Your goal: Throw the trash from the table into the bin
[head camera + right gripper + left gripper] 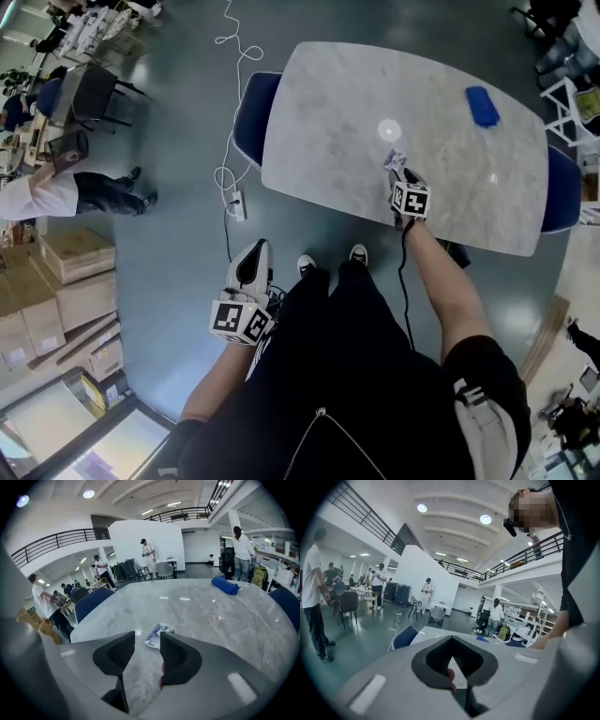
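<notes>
A small crumpled wrapper (395,158) (157,635) lies on the grey marble table (328,131) (211,616) near its front edge. My right gripper (398,171) (147,641) points down at it with its jaws open. The wrapper sits just beyond the fingertips, in line with the gap and not gripped. A blue folded cloth (483,105) (225,585) rests at the table's far right. My left gripper (255,249) (451,639) hangs over the floor left of the table. Its pads meet at the tips with nothing held.
Blue chairs stand at the table's left end (251,112) and right end (562,192). A power strip with a white cable (237,202) lies on the floor by the left chair. Cardboard boxes (66,272) are stacked at the far left, near a standing person (56,192).
</notes>
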